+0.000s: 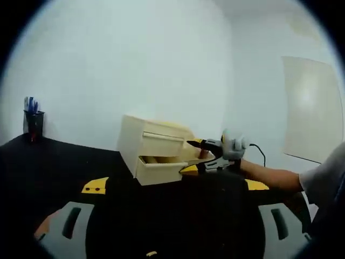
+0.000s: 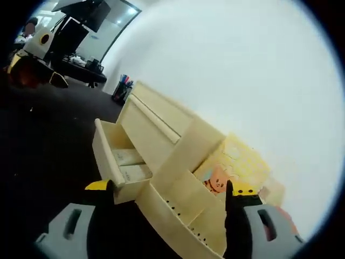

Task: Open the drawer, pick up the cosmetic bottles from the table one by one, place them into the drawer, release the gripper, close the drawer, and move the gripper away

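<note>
A cream drawer unit (image 1: 156,154) stands on the black worktop (image 1: 59,167), close to a pale wall. Its lower drawer (image 1: 159,170) is pulled out, the upper one shut. From the left gripper view the left claw (image 1: 172,226) hangs low over the worktop, well back from the unit, its jaws spread wide with nothing between them. A cup of pens (image 1: 33,121) sits far off at the worktop's edge.

The right claw (image 1: 202,154) shows in the same view, reaching in from the right at the open drawer's corner, a person's forearm (image 1: 272,178) behind it. From here I cannot tell whether it grips anything.

The right gripper view looks down at a slant into the open drawer (image 2: 121,162). Two pale, flat items (image 2: 132,164) lie inside, probably the cosmetic bottles, though the picture is too soft to be sure. The right claw (image 2: 170,213) hovers just beside the unit's side, where an orange cartoon sticker (image 2: 217,181) shows. Its jaws stand wide apart, holding nothing.
</note>
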Motion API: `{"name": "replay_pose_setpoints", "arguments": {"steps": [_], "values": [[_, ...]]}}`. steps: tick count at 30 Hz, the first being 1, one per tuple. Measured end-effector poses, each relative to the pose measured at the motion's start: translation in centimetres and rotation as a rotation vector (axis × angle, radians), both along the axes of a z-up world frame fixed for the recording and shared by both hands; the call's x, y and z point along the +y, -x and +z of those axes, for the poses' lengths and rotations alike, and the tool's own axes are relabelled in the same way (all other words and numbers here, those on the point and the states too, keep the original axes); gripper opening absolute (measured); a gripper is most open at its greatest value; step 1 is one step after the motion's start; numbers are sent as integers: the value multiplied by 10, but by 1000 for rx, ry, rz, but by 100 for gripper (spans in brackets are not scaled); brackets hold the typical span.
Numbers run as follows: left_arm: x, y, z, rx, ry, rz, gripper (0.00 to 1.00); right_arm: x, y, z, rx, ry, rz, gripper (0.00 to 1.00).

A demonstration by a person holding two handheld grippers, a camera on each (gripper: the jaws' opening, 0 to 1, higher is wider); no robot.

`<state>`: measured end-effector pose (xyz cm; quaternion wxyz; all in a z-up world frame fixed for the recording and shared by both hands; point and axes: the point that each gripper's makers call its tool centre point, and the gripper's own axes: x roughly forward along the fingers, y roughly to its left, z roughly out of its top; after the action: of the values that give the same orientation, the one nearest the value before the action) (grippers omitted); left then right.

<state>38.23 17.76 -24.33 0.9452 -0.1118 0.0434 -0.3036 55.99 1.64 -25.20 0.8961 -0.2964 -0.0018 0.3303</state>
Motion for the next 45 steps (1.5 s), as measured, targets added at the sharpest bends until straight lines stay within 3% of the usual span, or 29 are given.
{"name": "replay_pose_setpoints", "arguments": {"steps": [31, 38, 42, 45], "values": [[-1, -1, -4, 6, -20, 2, 94, -3, -36, 1, -29, 2, -81, 77], [-1, -1, -4, 5, -18, 10, 93, -3, -35, 2, -28, 4, -78, 76], [8, -4, 1, 14, 22, 42, 90, -2, -21, 11, -37, -29, -45, 75], [16, -5, 6, 9, 54, 81, 87, -4, -12, 34, -56, -33, -10, 74]]}}
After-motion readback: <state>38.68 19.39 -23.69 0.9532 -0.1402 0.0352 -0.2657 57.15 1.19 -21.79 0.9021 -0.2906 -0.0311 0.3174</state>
